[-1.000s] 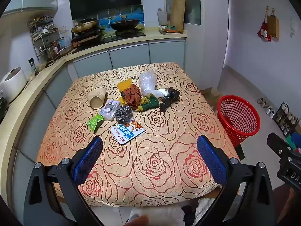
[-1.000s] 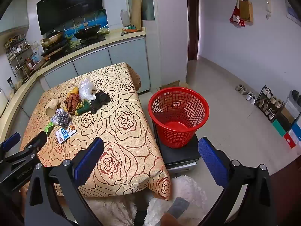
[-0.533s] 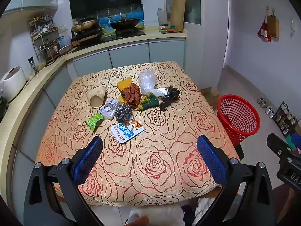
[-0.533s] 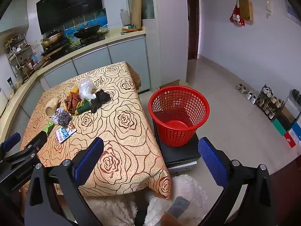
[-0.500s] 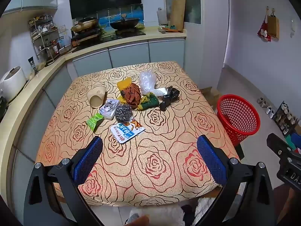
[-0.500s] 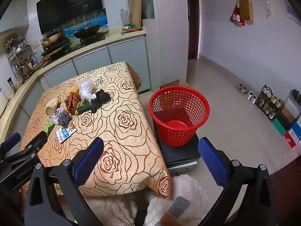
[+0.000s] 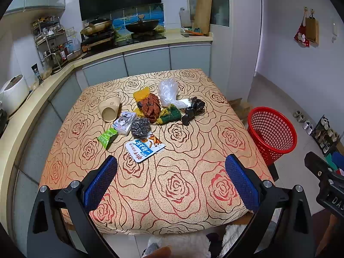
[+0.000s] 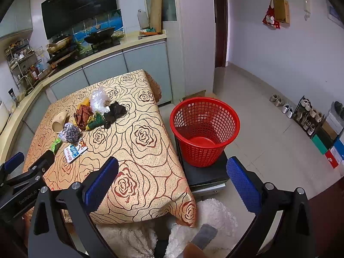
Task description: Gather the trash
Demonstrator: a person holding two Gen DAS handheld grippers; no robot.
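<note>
Left claw (image 7: 171,180) is held wide open, nothing gripped, above the near edge of the rose-patterned beige tabletop (image 7: 176,185). Right claw (image 8: 172,182) is also spread wide and empty, over the tabletop's near right corner. Nearest trash: blue-white printed snack wrapper (image 7: 144,147), flat. Just beyond it are seen a small green packet (image 7: 107,137), a steel wool scrubber (image 7: 140,127) and a white plastic pouch (image 7: 125,122). Further back a tan paper cup (image 7: 109,109) is lying on its side, beside a brown-orange crumpled wrapper (image 7: 150,106), a green-yellow sponge (image 7: 169,114), a black crumpled bag (image 7: 193,110) and a clear plastic bag (image 7: 168,93). A red mesh plastic basket (image 8: 204,131) is set on a black box (image 8: 206,174) right of the tabletop.
</note>
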